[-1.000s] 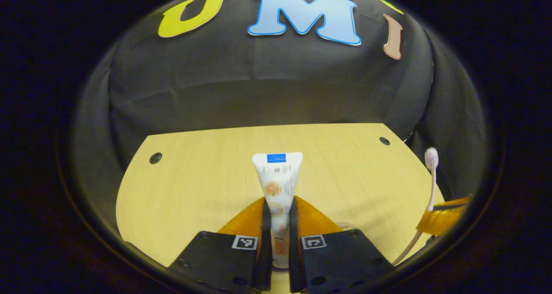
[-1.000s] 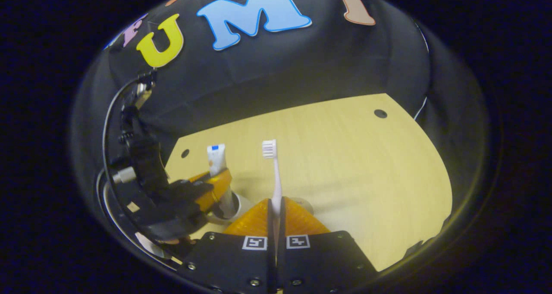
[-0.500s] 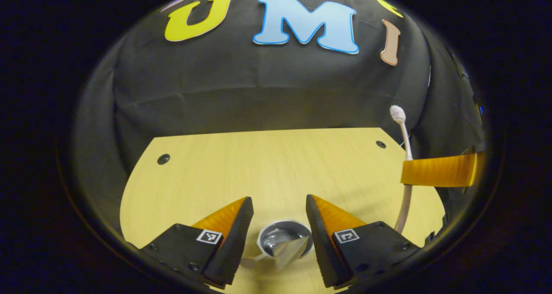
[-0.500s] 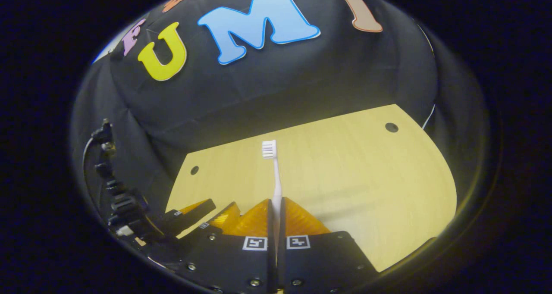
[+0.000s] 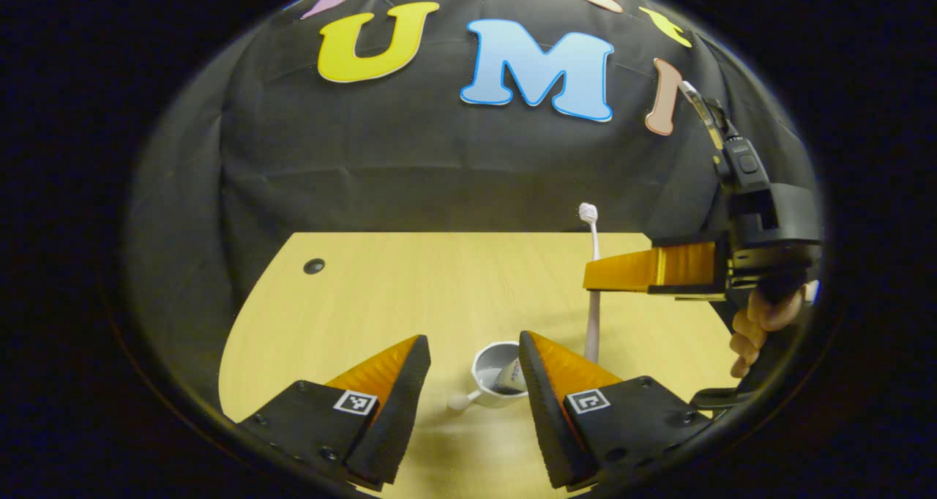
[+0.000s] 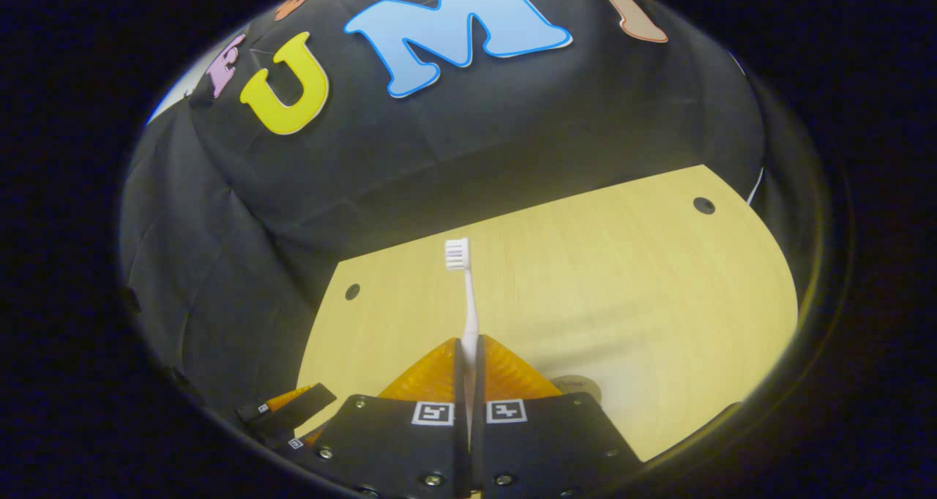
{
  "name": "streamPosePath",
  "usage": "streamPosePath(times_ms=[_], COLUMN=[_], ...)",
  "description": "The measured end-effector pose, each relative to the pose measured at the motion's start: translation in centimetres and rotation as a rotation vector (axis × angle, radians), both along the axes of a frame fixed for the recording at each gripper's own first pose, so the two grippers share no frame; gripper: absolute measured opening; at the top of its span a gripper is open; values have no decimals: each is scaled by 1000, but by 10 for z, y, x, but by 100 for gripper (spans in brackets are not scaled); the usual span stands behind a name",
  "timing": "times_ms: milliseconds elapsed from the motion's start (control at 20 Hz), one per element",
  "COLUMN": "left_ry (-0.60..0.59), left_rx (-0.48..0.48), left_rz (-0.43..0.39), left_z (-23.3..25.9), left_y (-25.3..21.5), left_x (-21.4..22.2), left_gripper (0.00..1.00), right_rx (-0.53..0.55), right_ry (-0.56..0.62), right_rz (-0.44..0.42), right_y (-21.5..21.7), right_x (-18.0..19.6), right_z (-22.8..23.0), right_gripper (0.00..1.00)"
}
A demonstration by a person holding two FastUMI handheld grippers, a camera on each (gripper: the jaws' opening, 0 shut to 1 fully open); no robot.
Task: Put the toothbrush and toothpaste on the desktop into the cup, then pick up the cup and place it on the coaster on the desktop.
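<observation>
One thin brush [image 6: 468, 294] is standing up in the right gripper [image 6: 468, 382], whose fingers are squeezing its handle low down. It is looking light, stiff and a bit slippery, so holding it near the middle seems best. Paste [image 5: 511, 374] is already sitting in the cup [image 5: 492, 378] on the desk [image 5: 381, 294]. Just above, the left gripper [image 5: 474, 356] is hanging wide open, holding nothing.

**Hidden and cut-off parts**

Cup [image 5: 492, 374]: its right side hidden behind a finger [image 5: 545, 371] of the left gripper [image 5: 474, 353]. Toothpaste [image 5: 510, 377]: only its top shows inside the cup. Coaster [image 6: 578, 388]: near part covered by the right gripper [image 6: 468, 353].
</observation>
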State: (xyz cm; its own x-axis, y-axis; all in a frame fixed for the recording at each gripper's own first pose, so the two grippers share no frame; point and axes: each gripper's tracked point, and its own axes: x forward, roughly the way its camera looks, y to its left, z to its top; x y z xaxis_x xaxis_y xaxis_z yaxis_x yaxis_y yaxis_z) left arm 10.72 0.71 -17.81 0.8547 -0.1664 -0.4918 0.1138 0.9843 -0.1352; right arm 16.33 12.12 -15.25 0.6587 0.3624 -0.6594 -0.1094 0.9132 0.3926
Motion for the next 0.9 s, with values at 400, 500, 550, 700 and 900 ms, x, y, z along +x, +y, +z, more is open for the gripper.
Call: streamPosePath(times_ms=[400,500,550,700,900], left_ry=[26,36,40,51,65], left_rx=[11,16,16,7,15], left_rz=[134,148,150,136,94], left_z=[-4,-5,-7,-12,-20], left_y=[66,76,78,78,69], left_x=[-49,-61,-65,-69,-65], left_gripper=[79,76,76,77,76], right_rx=[-20,-27,-36,-76,-81], right_ry=[-35,-37,-49,-90,-91], right_rz=[30,49,58,69,68], right_y=[33,40,43,43,43], right_x=[24,23,22,21,15], right_z=[-32,-40,-40,-43,-46], right_gripper=[2,2,3,3,6])
